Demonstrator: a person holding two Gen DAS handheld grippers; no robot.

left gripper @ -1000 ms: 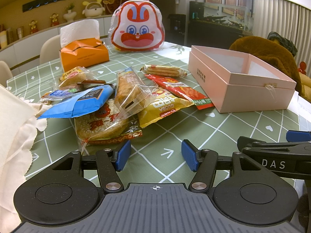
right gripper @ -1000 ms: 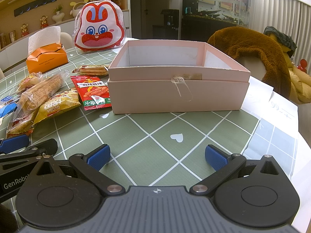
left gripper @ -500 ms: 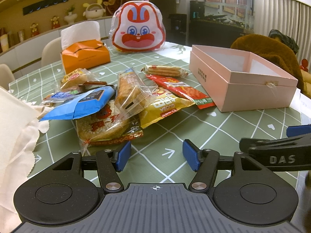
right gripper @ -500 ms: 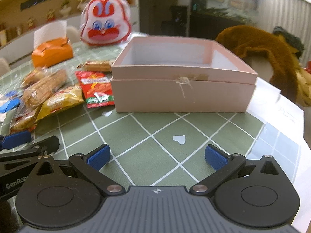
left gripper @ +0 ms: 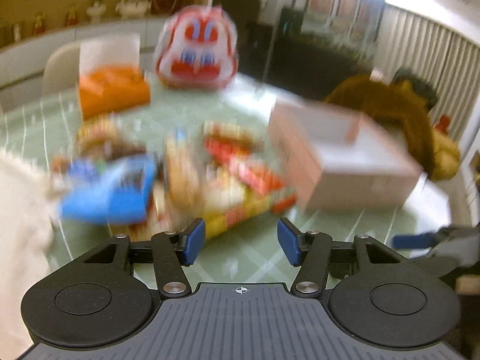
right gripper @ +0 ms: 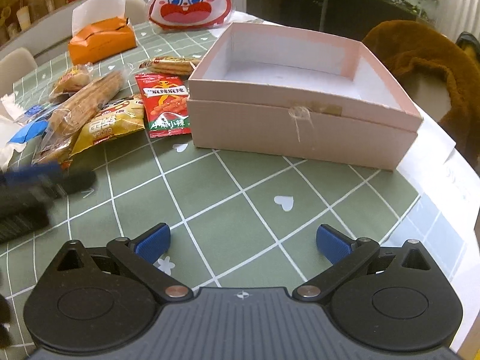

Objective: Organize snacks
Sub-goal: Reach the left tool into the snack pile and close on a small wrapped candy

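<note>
A pile of snack packets lies on the green checked tablecloth left of an open, empty pink box (right gripper: pixel 303 99). In the right wrist view I see a red spicy-strip packet (right gripper: pixel 165 105), a yellow packet (right gripper: pixel 111 123), a long clear biscuit pack (right gripper: pixel 87 105) and a cracker pack (right gripper: pixel 171 64). The left wrist view is blurred; the blue packet (left gripper: pixel 120 192) and the yellow packet (left gripper: pixel 237 207) show there, with the box (left gripper: pixel 345 162) to the right. My left gripper (left gripper: pixel 240 240) is open and empty above the table just before the pile. My right gripper (right gripper: pixel 243 244) is open and empty, in front of the box.
An orange tissue box (right gripper: pixel 100 40) and a red-and-white rabbit bag (right gripper: pixel 190 0) stand at the back of the table. A brown fur-covered chair (right gripper: pixel 426 57) is behind the box. White cloth (left gripper: pixel 21 225) lies at the left. The table edge runs close on the right.
Both grippers have risen and tilted down toward the table. The left one is moving fast toward the snack pile, so its view is blurred. Both stay open.
</note>
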